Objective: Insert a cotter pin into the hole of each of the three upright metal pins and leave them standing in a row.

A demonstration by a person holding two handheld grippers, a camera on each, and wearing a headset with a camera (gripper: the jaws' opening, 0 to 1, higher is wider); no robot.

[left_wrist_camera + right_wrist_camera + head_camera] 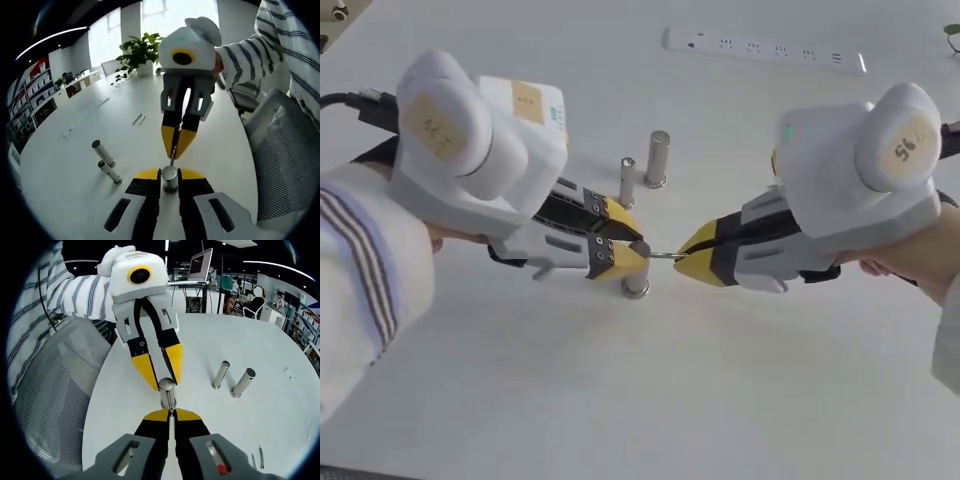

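— Left gripper (632,243)?
— In from nine o'clock, jaws clamped on a metal pin (636,280), striped sleeve (360,260) behind it.
— Right gripper (686,256)?
— From three o'clock, jaws pinched on a cotter pin (665,256), tips facing the left's.

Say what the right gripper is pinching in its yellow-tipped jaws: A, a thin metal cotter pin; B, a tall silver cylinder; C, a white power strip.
A: the right gripper is shut on a thin metal cotter pin, its free end at the upright silver metal pin the left gripper clamps.
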